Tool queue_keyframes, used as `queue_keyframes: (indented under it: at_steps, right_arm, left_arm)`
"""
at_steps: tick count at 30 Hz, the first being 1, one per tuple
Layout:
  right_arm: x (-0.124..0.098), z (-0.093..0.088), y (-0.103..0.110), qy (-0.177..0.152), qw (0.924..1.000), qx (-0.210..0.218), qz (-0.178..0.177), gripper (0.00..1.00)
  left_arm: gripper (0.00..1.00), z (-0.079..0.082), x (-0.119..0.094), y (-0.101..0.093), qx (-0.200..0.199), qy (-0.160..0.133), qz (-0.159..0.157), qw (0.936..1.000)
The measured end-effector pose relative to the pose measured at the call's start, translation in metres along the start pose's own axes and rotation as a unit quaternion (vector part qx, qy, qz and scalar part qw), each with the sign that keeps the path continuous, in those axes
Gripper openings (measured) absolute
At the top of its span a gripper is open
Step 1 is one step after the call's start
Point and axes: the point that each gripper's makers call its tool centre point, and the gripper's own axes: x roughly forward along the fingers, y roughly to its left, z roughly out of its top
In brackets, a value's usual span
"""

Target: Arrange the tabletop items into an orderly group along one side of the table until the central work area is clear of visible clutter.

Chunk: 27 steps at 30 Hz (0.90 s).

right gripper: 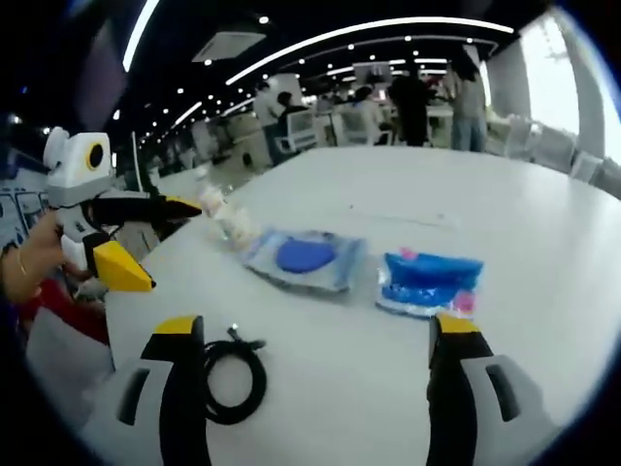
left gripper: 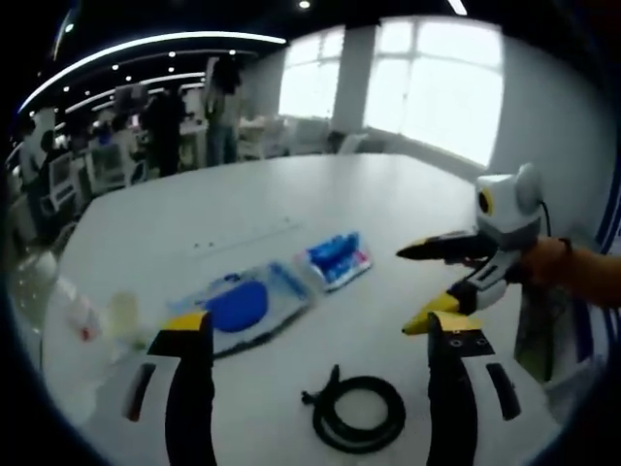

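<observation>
One coiled black cable (right gripper: 231, 379), two blue packets (right gripper: 307, 258), one small bottle (left gripper: 76, 309).

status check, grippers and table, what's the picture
Left gripper open, holding nothing; right gripper open, holding nothing. Coiled black cable, clear packet with blue disc and blue-and-pink packet lie mid-table, ungrouped. Nothing blocking either gripper.

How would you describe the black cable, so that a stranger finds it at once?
Start at the white table. Near its edge, between the left gripper's open jaws, lies the black cable, wound into a flat ring. Beyond it lie a clear packet with a blue disc and a blue packet; it alone is black and unwrapped.
</observation>
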Motion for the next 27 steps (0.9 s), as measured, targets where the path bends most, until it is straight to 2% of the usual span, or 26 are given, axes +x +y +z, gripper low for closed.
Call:
queue_keyframes:
  at_steps: [5,6,16,27]
  right_arm:
    - [-0.005,-0.006,0.021,-0.002,0.9996,0.018,0.021,0.94]
    - [-0.007,-0.008,0.026,-0.002,0.9996,0.017,0.022,0.94]
    - [-0.006,-0.032,0.053,0.014,0.9992,0.022,0.031,0.94]
    - [0.005,-0.047,0.088,0.028,0.9982,0.027,0.046,0.91]
  left_arm:
    - [0.97,-0.009,-0.024,-0.011,0.006,-0.003,-0.013,0.9999]
    - [0.98,-0.01,-0.03,-0.012,0.004,-0.011,-0.016,0.9998]
    - [0.99,-0.026,-0.062,-0.015,0.005,-0.017,-0.026,0.9995]
    - [0.99,-0.047,-0.095,-0.014,0.029,-0.013,-0.004,0.9995]
